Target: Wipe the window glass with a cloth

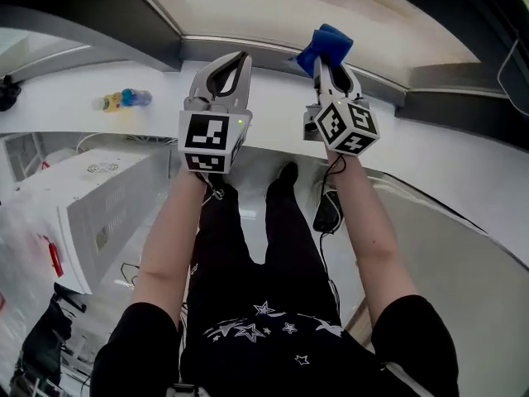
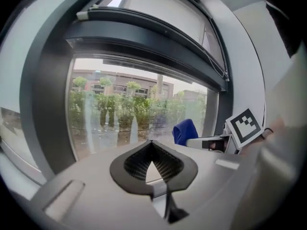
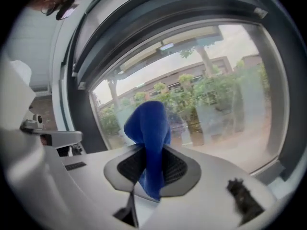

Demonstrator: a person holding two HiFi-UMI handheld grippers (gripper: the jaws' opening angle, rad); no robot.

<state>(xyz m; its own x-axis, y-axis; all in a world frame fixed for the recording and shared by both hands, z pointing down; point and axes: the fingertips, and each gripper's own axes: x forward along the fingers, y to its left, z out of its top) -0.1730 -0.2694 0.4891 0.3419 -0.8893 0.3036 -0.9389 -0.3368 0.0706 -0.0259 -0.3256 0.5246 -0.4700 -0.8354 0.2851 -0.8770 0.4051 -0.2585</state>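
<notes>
The window glass (image 1: 331, 11) lies ahead of both grippers, with trees and buildings behind it (image 2: 139, 111) (image 3: 220, 99). A blue cloth (image 1: 326, 45) sticks out of my right gripper (image 1: 325, 63), which is shut on it. In the right gripper view the cloth (image 3: 148, 123) stands up between the jaws of the right gripper (image 3: 153, 147), close to the glass; whether it touches I cannot tell. My left gripper (image 1: 240, 59) is beside it on the left, shut with nothing in it, its tips meeting (image 2: 151, 143). The left gripper view also shows the cloth (image 2: 184, 131) at right.
A white sill (image 1: 74, 85) runs under the dark window frame (image 1: 157, 44). A yellow and blue bottle (image 1: 124, 99) lies on the sill at left. A white cabinet (image 1: 91, 197) stands below left. A black device (image 1: 328, 209) with a cable lies on the floor by my foot.
</notes>
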